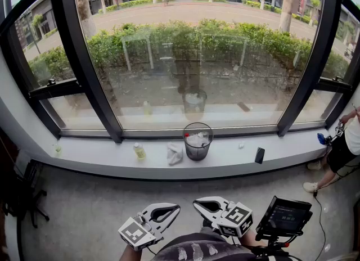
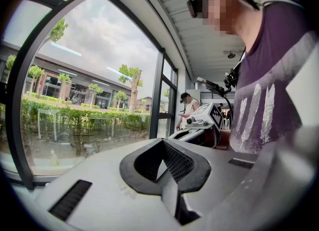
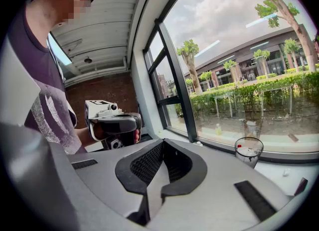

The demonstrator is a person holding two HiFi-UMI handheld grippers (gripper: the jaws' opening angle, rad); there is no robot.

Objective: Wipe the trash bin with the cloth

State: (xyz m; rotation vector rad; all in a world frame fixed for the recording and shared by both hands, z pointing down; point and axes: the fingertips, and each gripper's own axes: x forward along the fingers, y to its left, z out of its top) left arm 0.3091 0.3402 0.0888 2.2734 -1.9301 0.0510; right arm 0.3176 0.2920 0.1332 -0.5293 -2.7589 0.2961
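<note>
Two grippers are seen close together at the bottom of the head view, well apart from the window sill (image 1: 101, 158). The left gripper (image 1: 175, 207) has its jaws pressed together with nothing between them, as is shown in its own view (image 2: 165, 174). The right gripper (image 1: 197, 202) is likewise closed and empty (image 3: 153, 176).

The trash bin (image 1: 198, 140) is set upright near the middle of the sill's length, its long axis vertical and its open mouth turned up. Crumpled white waste (image 1: 197, 139) is held inside it, and a small red piece is made out among the waste in the right gripper view, where the bin (image 3: 248, 151) also appears.

The cloth (image 1: 175, 153) is left bunched on the sill just beside the bin's left side. A small bottle (image 1: 139, 151) is stood further left, and a dark flat object (image 1: 259, 155) is laid toward the right end.
</note>
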